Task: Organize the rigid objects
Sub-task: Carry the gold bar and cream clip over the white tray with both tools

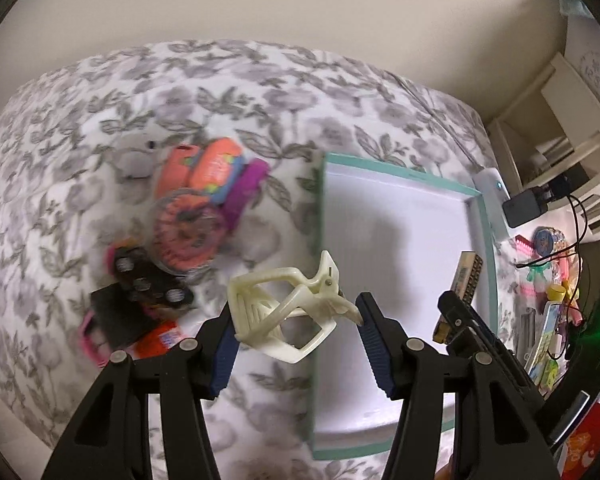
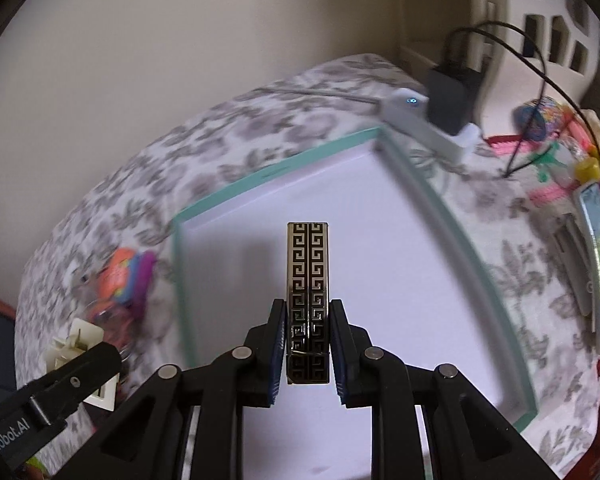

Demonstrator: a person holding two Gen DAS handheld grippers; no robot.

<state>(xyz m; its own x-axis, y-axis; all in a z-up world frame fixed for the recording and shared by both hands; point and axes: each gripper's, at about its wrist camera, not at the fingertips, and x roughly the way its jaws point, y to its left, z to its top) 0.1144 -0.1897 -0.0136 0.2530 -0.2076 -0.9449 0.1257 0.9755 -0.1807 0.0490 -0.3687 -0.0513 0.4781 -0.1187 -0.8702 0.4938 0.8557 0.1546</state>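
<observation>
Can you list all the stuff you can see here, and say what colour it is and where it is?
hair claw clip: 1, cream, between the left gripper's fingers, over the tray's left edge
patterned bar: 1, black and silver, in the right gripper, above the tray
tray: 1, white inside with teal rim, on the bed
toy pile: several, orange, purple, pink and black, left of the tray
floral bedspread: 1, white and grey
power strip: 1, white, with a black adapter, beyond the tray
colourful clutter: several, right of the tray
left gripper: 1, black with blue pads
right gripper: 1, black with blue pads
</observation>
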